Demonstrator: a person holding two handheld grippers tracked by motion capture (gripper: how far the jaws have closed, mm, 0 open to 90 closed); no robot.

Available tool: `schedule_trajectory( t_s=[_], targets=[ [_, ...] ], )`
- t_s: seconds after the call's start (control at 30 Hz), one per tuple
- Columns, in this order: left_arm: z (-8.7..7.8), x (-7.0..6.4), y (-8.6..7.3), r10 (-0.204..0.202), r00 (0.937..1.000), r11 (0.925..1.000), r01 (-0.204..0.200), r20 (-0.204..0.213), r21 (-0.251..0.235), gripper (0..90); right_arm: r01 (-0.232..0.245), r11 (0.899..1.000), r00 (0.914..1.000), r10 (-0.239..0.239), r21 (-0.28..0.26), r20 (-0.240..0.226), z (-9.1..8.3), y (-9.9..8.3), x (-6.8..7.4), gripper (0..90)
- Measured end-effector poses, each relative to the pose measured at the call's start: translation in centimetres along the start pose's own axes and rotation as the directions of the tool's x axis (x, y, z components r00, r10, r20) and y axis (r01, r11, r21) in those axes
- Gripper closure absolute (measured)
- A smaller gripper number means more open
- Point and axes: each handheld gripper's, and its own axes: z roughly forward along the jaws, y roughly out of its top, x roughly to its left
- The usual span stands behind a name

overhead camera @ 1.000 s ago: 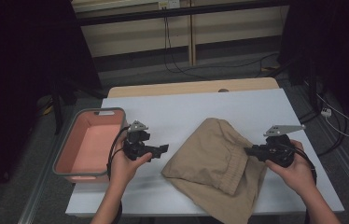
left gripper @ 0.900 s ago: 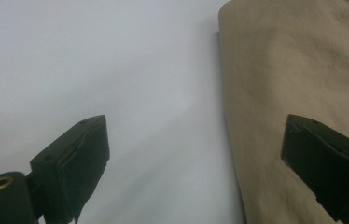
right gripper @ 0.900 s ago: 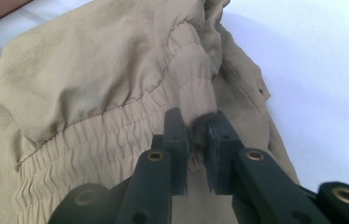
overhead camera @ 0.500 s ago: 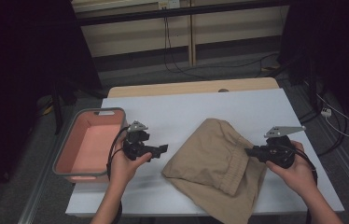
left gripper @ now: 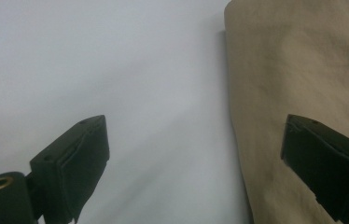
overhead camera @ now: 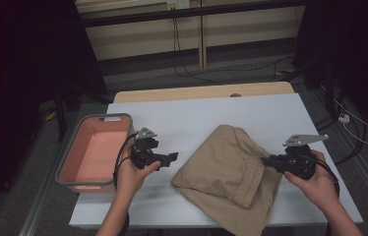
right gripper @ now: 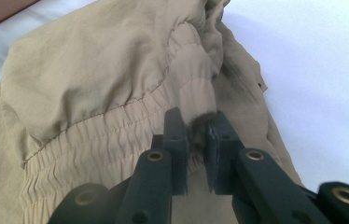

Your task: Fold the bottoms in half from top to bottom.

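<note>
Garment: tan shorts [overhead camera: 231, 169] with an elastic waistband [right gripper: 116, 126], lying crumpled on the white table [overhead camera: 211, 118], sitting toward the near right part and spilling over the near edge.
Right gripper [overhead camera: 266, 161]: pinching a fold of the waistband between nearly closed jaws, resting at the right side of the shorts, being held by the right hand [overhead camera: 315, 179] near the table's right edge.
Left gripper [overhead camera: 172, 157]: hovering with jaws spread wide and holding nothing, pointing toward the left edge of the shorts, just beside the cloth and not touching it.
Left gripper view: showing one jaw over bare white tabletop and the other over tan fabric [left gripper: 303, 70].
Left hand [overhead camera: 133, 172]: gripping the tool near the table's near left part.
Bin: pink plastic tub with a grey rim [overhead camera: 69, 162], sitting at the table's left edge, just beside the left hand.
</note>
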Motion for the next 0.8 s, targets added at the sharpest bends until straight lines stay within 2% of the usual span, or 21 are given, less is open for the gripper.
schedule_trajectory(
  t_s=[0.8],
  targets=[
    [-0.13, -0.03, 0.04, -0.008, 1.0000, 1.0000, 0.008, -0.002, -0.004, 7.9, -0.021, 1.000, 0.9996, 0.021, -0.006, -0.020, -0.61, -0.36, -0.40, 80.8]
  ],
)
